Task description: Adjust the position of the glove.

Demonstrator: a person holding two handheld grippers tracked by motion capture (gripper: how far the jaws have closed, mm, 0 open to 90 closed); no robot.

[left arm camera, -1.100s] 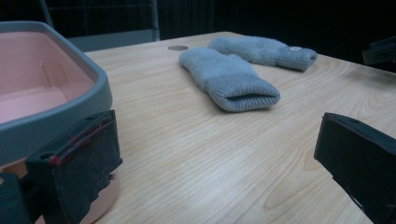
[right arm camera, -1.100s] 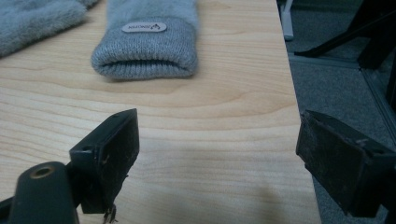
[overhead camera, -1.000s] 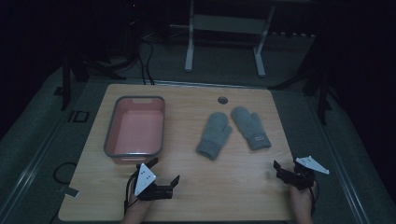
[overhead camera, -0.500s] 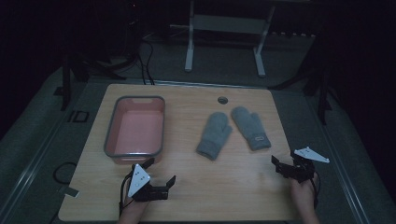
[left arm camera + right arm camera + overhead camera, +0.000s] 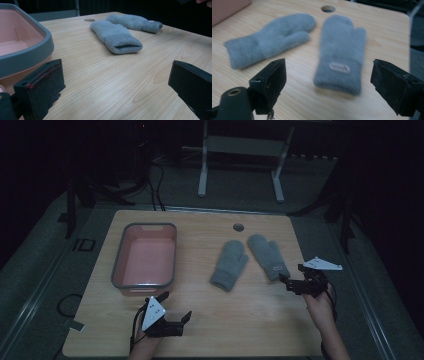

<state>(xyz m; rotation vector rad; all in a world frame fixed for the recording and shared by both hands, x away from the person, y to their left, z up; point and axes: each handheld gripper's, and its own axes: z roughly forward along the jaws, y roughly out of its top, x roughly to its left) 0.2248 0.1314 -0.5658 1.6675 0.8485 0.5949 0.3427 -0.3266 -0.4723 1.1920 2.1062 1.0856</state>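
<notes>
Two grey knitted mittens lie flat on the wooden table, the left mitten (image 5: 229, 264) and the right mitten (image 5: 268, 256), which carries a small label on its cuff. My right gripper (image 5: 291, 274) stands open just short of that cuff. In the right gripper view the labelled mitten (image 5: 342, 50) lies between and just beyond the wide-apart jaws of the right gripper (image 5: 329, 82), and the other mitten (image 5: 269, 40) is to its left. My left gripper (image 5: 176, 306) is open near the table's front edge. The left gripper (image 5: 115, 82) holds nothing, and both mittens (image 5: 115, 37) lie farther off.
A pink tray with a grey rim (image 5: 145, 226) sits at the left of the table, its corner (image 5: 30, 55) close to my left gripper. A round cable hole (image 5: 238, 227) is near the far edge. The floor around is dark, with cables and a stand behind.
My right gripper has moved forward and a little left, up to the cuff of the right mitten. The left gripper has barely shifted. The mittens and tray have not moved.
</notes>
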